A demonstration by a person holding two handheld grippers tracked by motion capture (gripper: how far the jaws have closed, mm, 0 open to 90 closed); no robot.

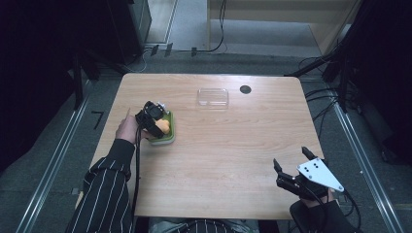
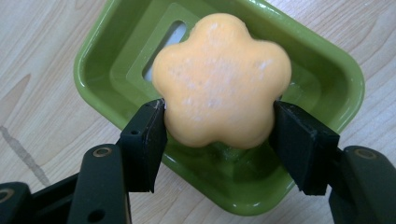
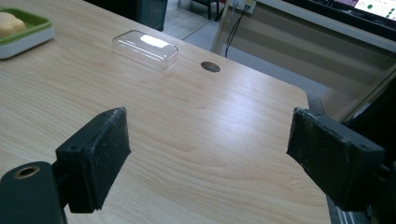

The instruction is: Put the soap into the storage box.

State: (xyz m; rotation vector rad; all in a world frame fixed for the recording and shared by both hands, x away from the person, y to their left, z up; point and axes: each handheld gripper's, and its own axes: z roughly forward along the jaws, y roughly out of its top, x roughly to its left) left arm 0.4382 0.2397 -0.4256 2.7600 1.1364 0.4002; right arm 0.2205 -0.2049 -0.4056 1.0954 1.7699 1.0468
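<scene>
I am seeing my left hand-held gripper [image 2: 219,126] closing its two black jaws on the sides of an orange flower-shaped soap [image 2: 220,79], one pad touching each flank. The soap is sitting over the green soap dish [image 2: 327,70], which is resting on the wooden worktop [image 1: 228,145] toward its left side; from the left gripper view I cannot tell whether the soap is lying on the dish floor or hanging just above it. In the high view the left hand [image 1: 127,129] is reaching in from the near left, a striped sleeve [image 1: 104,189] trailing behind it.

My right hand-held gripper [image 1: 290,162] is hovering near the worktop's near right corner with its jaws spread wide and nothing between them; in the right gripper view I am looking across bare wood between the two pads. A clear plastic lid [image 1: 213,97] is lying flat near the far edge, well apart from the dish, and a small dark round hole [image 1: 245,89] is showing just to its right.
</scene>
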